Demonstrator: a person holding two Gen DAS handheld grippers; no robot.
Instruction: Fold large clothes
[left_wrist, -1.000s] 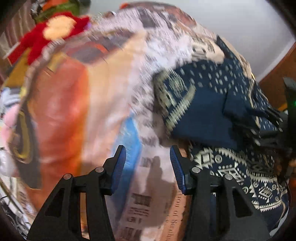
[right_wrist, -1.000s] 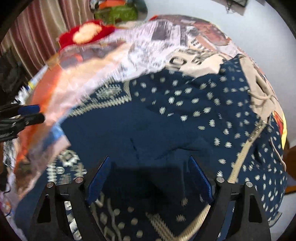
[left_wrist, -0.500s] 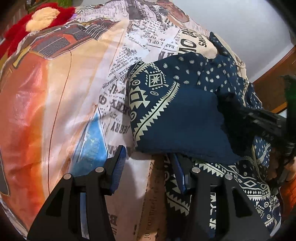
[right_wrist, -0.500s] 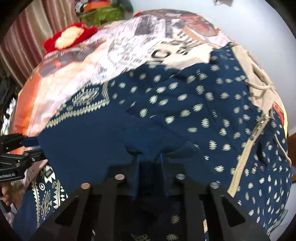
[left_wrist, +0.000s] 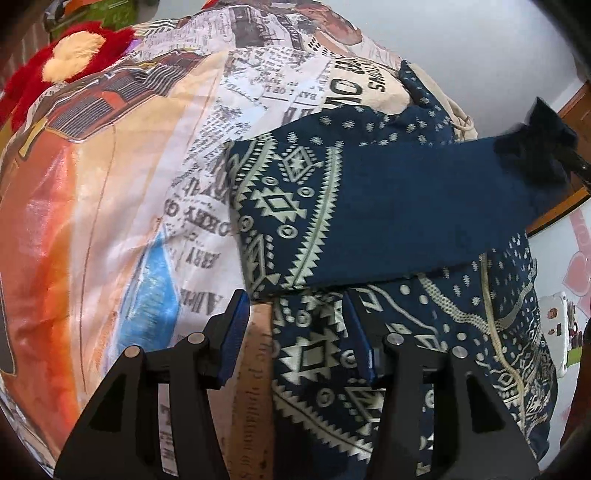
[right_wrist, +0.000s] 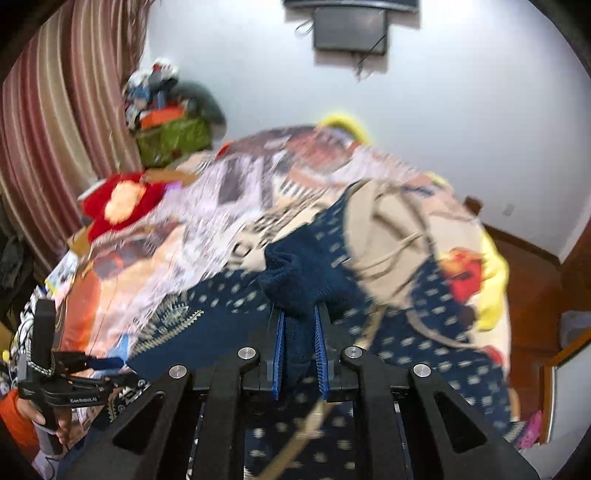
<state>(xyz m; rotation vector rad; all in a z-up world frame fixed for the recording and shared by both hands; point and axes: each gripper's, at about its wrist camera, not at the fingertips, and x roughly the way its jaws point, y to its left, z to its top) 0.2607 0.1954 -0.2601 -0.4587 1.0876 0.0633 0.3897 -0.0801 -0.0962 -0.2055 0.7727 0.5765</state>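
Observation:
A navy hooded jacket (left_wrist: 413, 332) with a cream pattern lies on the bed's printed cover (left_wrist: 129, 184). Its sleeve (left_wrist: 406, 221) stretches across the jacket, lifted at the right end. My right gripper (right_wrist: 298, 339) is shut on the sleeve's navy cuff (right_wrist: 299, 273) and holds it up; it shows at the right edge of the left wrist view (left_wrist: 554, 147). My left gripper (left_wrist: 291, 332) is open, low over the jacket's left edge, holding nothing. It also shows in the right wrist view (right_wrist: 107, 363) at lower left.
A red plush toy (left_wrist: 66, 74) lies at the bed's far left. A green bag with clutter (right_wrist: 173, 136) stands by striped curtains (right_wrist: 55, 129). A wooden floor (right_wrist: 528, 273) lies to the right of the bed.
My right gripper closed on the sleeve cuff and lifted it up and to the right, pulling the sleeve taut. My left gripper stayed open and settled near the jacket's edge.

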